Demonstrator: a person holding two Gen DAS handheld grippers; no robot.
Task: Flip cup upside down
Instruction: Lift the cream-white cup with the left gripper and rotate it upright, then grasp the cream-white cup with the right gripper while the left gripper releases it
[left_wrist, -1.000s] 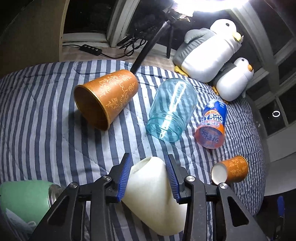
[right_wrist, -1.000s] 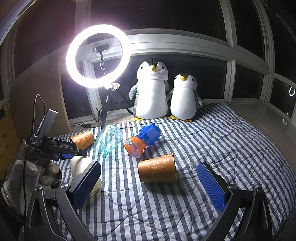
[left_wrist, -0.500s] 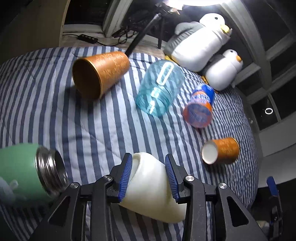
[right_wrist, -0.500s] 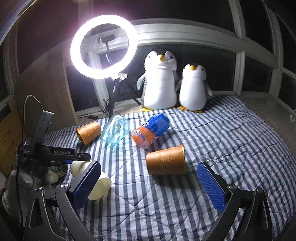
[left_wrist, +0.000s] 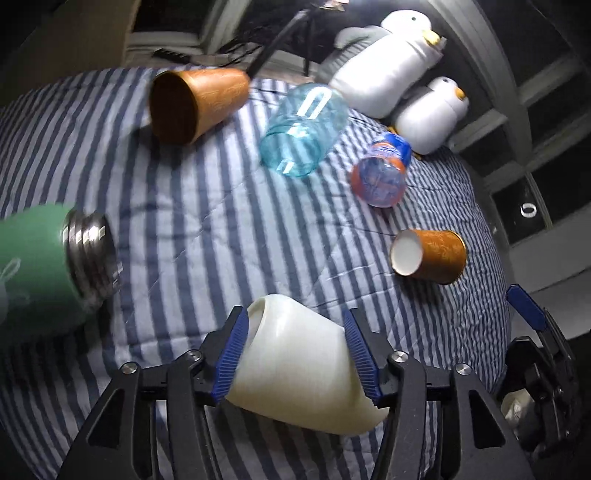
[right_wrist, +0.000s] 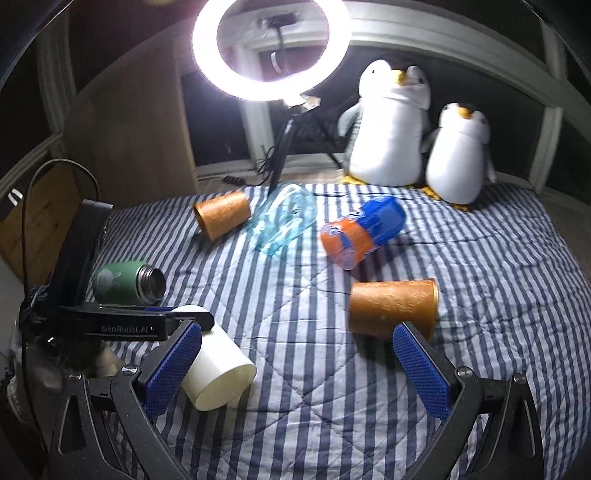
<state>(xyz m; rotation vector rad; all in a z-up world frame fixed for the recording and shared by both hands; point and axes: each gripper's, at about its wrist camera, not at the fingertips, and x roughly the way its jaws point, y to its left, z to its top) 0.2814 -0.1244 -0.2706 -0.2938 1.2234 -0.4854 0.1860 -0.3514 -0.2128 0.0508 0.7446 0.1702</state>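
Note:
A cream white cup (left_wrist: 299, 369) is held between the blue pads of my left gripper (left_wrist: 295, 350), tilted on its side above the striped bed cover, its wide mouth toward the lower right. In the right wrist view the same cup (right_wrist: 218, 373) hangs over the bed with its mouth toward the camera, and the left gripper (right_wrist: 177, 317) reaches it from the left. My right gripper (right_wrist: 295, 373) is open and empty above the near part of the bed.
Lying on the striped bed (right_wrist: 332, 406): a large orange cup (left_wrist: 195, 103), a clear blue jar (left_wrist: 303, 129), an orange-blue bottle (left_wrist: 380, 173), a small orange paper cup (left_wrist: 428, 254) and a green steel flask (left_wrist: 48, 269). Two plush penguins (right_wrist: 391, 125) and a ring light (right_wrist: 271, 48) stand behind.
My left gripper has lifted the white cup off the bed and turned it, still shut on it. The right gripper has moved forward and stays open.

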